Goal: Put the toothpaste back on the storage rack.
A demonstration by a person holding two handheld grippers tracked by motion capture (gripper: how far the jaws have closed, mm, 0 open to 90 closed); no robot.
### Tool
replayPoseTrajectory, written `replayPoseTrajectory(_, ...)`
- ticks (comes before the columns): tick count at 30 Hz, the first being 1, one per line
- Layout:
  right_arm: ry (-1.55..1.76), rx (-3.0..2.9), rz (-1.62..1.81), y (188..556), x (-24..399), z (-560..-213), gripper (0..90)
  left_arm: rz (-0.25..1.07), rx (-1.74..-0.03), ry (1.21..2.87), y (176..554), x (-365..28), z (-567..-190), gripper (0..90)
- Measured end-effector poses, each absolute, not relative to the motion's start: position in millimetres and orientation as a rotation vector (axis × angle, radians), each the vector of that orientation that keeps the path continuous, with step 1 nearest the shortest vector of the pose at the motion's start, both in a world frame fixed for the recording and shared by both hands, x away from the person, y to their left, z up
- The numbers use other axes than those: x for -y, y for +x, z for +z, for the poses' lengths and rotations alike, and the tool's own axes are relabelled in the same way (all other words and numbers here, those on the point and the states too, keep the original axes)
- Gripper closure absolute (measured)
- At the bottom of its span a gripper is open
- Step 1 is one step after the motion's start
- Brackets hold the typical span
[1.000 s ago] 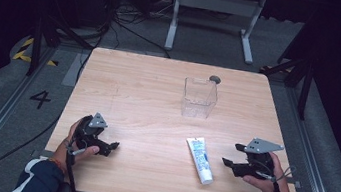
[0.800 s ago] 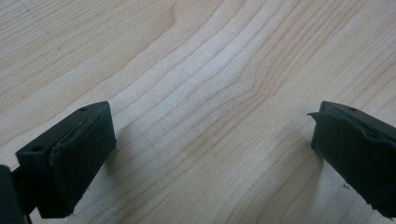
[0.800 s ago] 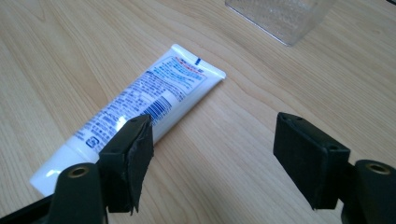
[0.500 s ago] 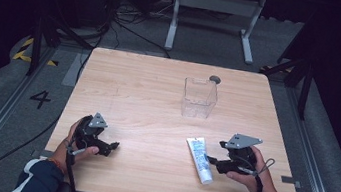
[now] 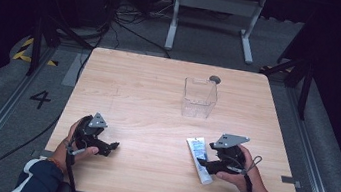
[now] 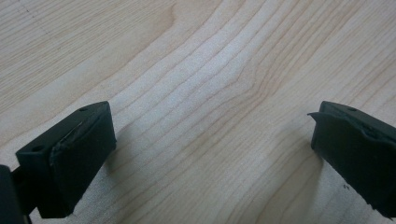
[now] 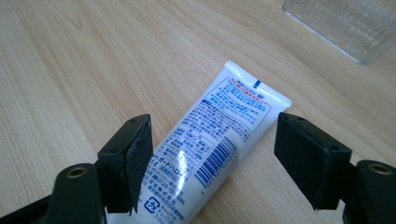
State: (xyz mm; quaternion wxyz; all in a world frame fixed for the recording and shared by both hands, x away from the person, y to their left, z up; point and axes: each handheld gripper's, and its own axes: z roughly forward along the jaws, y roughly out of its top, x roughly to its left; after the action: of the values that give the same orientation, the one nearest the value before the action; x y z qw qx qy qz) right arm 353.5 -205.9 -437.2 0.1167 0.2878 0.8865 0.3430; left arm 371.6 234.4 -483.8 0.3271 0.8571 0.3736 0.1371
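— Two hand-held grippers on my feeds, and one wooden desk (image 5: 149,88) under everything. From the high view I see it mostly bare, pale grain running across.

— What stands on it, biggest first?

— On my screen the clear plastic box (image 5: 199,97) sits upright toward the far side, right of the middle, with a small grey round thing (image 5: 215,79) just behind it. Nearer the person lies the white tube (image 5: 199,158), flat on the desk, its long side running from far-left to near-right, blue print and a barcode facing up.

— And the right hand-held gripper (image 5: 205,165)?

— I see it low at the tube, on its right. In the right gripper view its jaws stand wide, one on each side of the tube (image 7: 205,154), with bare desk showing between each pad and the tube, so it is released, gripping nothing. Its jaws have just been opening a little further, with the tube between them.

— The left one?

— The left hand-held gripper (image 5: 110,147) rests near the front-left edge, well apart from the tube. In the left gripper view I read its jaws spread wide over bare wood: released too.
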Motion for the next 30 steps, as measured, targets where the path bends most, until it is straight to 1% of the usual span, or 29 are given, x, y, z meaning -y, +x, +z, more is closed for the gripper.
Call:
replayPoseTrajectory(2, 0.845, -2.609, 0.978, 355, 203, -442, 27.2, 0.358, -0.981, 2.243, 371, -234, -484, 0.2)
replayPoseTrajectory(7, 0.917, -2.654, 0.959, 363, 198, -453, 23.0, 0.357, -0.981, 2.242, 371, -234, -484, 0.2)
replayPoseTrajectory(14, 0.964, -2.688, 0.889, 370, 190, -460, 21.5, 0.354, -0.972, 2.246, 371, -235, -484, 0.2)
replayPoseTrajectory(23, 1.078, -2.692, 0.805, 386, 179, -460, 22.1, 0.353, -0.972, 2.246, 371, -235, -484, 0.2)
replayPoseTrajectory(30, 1.073, -2.682, 0.739, 392, 168, -460, 23.9, 0.353, -0.973, 2.249, 371, -235, -484, 0.2)
